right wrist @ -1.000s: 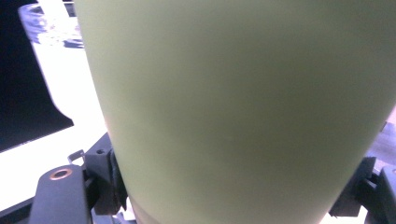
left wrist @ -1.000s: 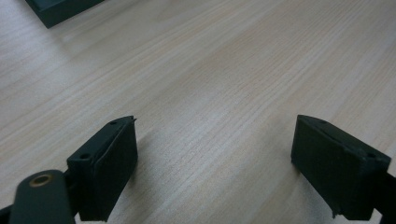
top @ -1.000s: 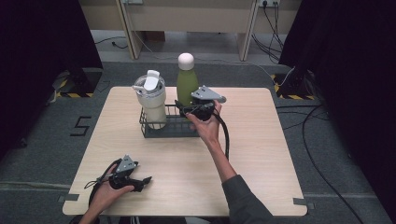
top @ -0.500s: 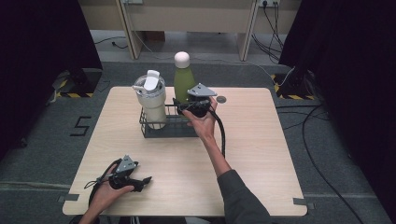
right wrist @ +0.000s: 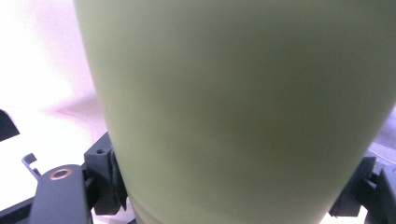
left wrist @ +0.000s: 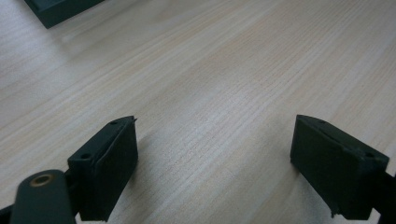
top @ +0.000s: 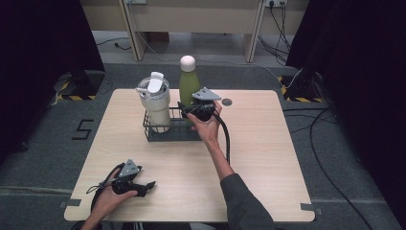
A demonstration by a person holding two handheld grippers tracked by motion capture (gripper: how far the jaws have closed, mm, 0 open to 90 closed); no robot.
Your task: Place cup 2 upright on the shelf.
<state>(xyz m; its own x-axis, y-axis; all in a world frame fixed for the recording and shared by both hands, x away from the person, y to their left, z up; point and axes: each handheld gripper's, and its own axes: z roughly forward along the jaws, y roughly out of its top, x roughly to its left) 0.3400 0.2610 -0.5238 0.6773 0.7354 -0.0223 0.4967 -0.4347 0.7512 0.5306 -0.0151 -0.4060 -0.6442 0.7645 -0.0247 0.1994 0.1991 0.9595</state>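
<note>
Green bottle (top: 188, 87) w/ a white round cap is what the work's about right now: it stands upright at the back-right end of the black wire rack (top: 163, 133), and the right gripper (top: 188, 109) is clamped on its lower body. In the right gripper view the pale green wall (right wrist: 243, 102) sits between the two black jaws, one pressed to each side, so that's a firm squeeze on the widest, straightest part, prob. because the cap end is too narrow and smooth to hold. Gripping low also keeps the bottle from tipping as it goes over the rack's rim. From the high view I can't tell if the base is seated in the rack or already a bit off its floor.

White tumbler (top: 155, 103) w/ a flip lid stands in the same rack, just beside the bottle on the left, so any lift has to go straight up to avoid knocking it.

Left gripper (top: 143, 188) rests near the front-left edge of the wooden table (top: 268, 158), well apart from the rack, jaws spread wide over bare wood, holding nothing. Looks parked out of the way, ready if the rack needs steadying.
</note>
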